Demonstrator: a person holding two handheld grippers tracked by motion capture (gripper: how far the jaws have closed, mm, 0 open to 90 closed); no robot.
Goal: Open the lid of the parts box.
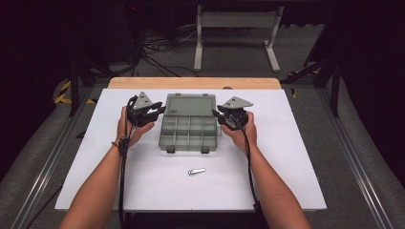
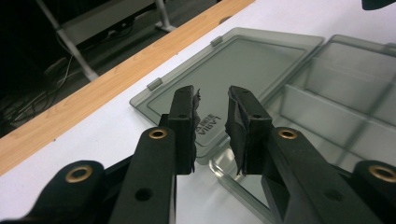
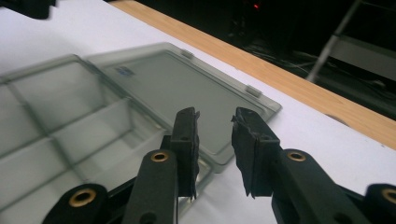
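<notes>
Light falls from above and is bright and even on the white table point(image 1: 286, 157), while the room at the top and sides of the high view sinks into near black. Shadows are soft and short. In both gripper views the near jaws are sharp and the box point(image 2: 327, 88) is slightly blurred.

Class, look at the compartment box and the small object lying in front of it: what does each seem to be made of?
Compartment box: probably smoky grey, translucent plastic; the dividers and table show through its glossy walls. Small object: likely metal, silvery with a bright sheen, though too small to be sure.
</notes>
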